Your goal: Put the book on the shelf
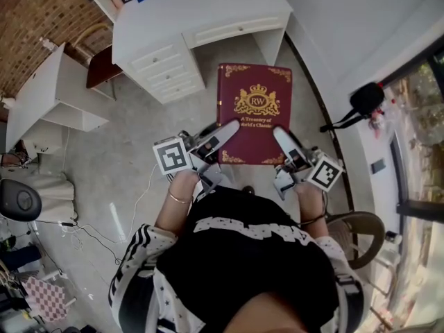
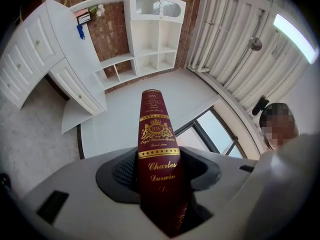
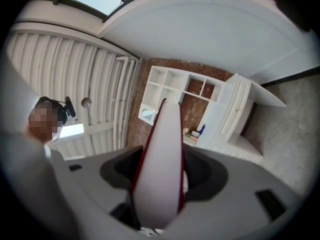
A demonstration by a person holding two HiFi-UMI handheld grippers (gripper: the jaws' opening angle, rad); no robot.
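Grey tiled floor [image 1: 125, 179] underneath, with a white desk [image 1: 208, 12] and a white cubby shelf [image 2: 152, 39] far beyond the jaw tips. Gripped between both sets of jaws: maroon book [image 1: 254, 113], cover up. Left gripper [image 1: 232, 127] spread wide and clamped on the spine corner, gilt spine running straight out between its pads. Right gripper [image 1: 277, 133] equally wide, clamped on the page-edge corner, pale page block filling its gap.
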